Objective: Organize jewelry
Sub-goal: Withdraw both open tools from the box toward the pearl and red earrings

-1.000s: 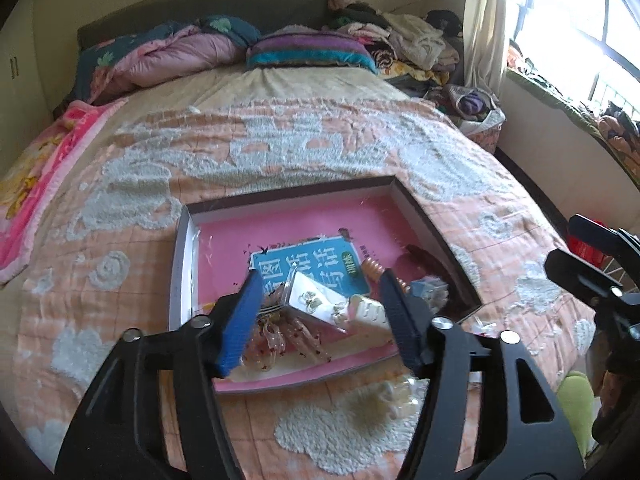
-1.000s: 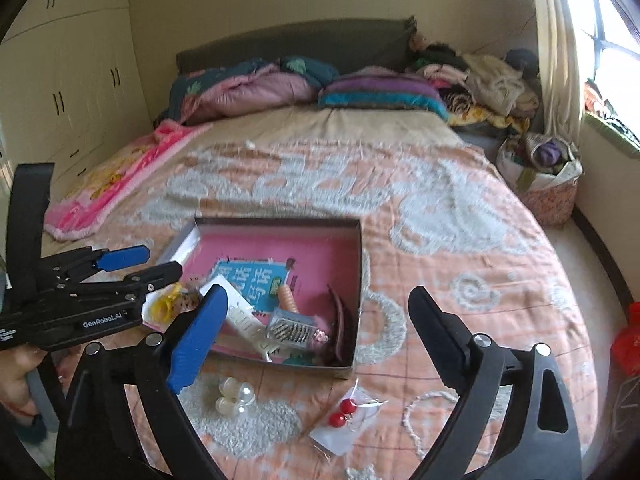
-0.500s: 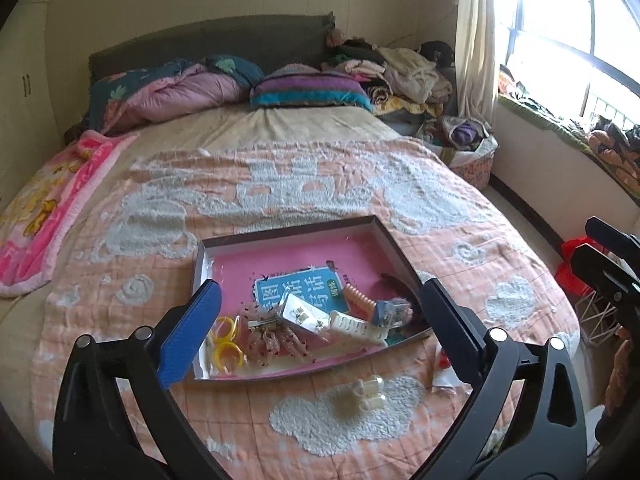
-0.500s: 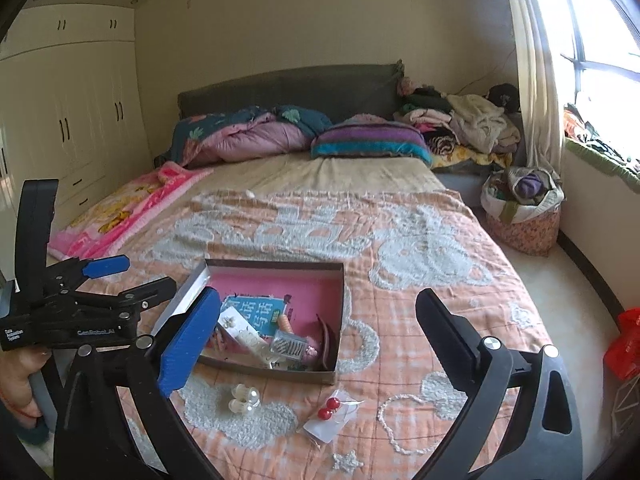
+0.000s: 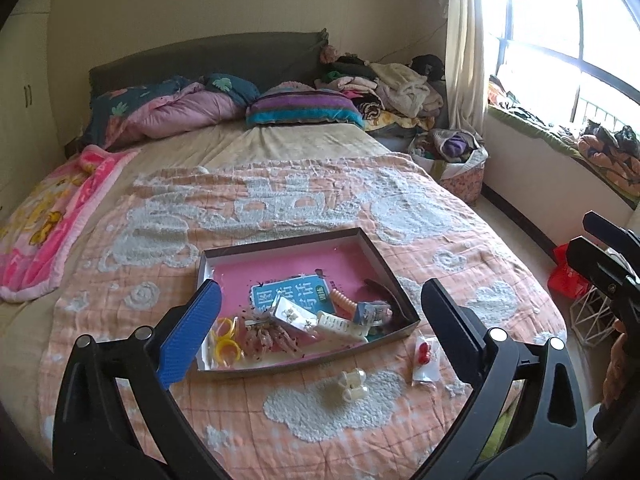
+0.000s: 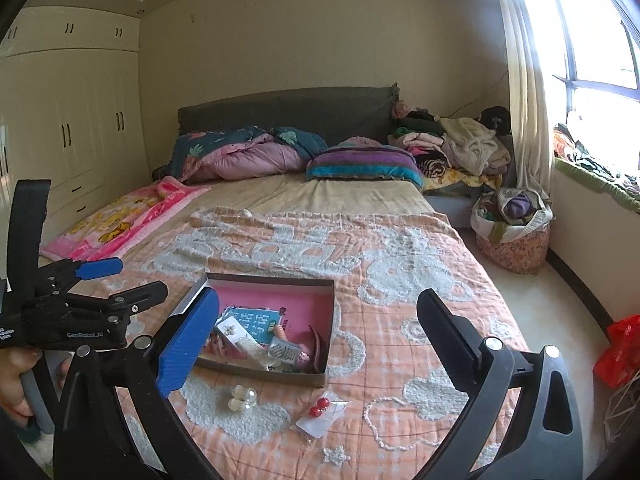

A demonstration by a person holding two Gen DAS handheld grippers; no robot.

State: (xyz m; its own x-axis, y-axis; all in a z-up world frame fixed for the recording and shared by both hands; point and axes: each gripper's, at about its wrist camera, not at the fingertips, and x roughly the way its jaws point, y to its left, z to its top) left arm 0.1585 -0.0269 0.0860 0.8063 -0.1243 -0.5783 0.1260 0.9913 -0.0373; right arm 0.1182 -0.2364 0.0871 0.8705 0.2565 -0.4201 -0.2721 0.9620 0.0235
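A shallow box with a pink floor [image 5: 280, 264] [image 6: 320, 300] lies on the bed and holds hair clips, yellow rings [image 5: 227, 340], a blue card and a comb. On the blanket in front of it lie a clear pearl piece [image 5: 352, 385] [image 6: 242, 397] and a small bag with red bead earrings [image 5: 425, 354] [image 6: 320, 408]. A pearl necklace [image 6: 384, 420] lies further right. My left gripper [image 5: 318, 320] is open and empty, above and in front of the box. My right gripper [image 6: 316, 336] is open and empty, also held back from the box.
An orange patterned blanket [image 5: 280, 200] covers the bed. Pillows and a folded quilt [image 5: 180, 108] lie at the headboard, clothes [image 5: 392, 84] at its right. A basket [image 6: 512, 236] stands on the floor by the window. Wardrobes [image 6: 80, 128] line the left wall.
Both grippers have pulled back and up from the box. The left jaws, close around items in the box a second ago, have opened wide and hold nothing.
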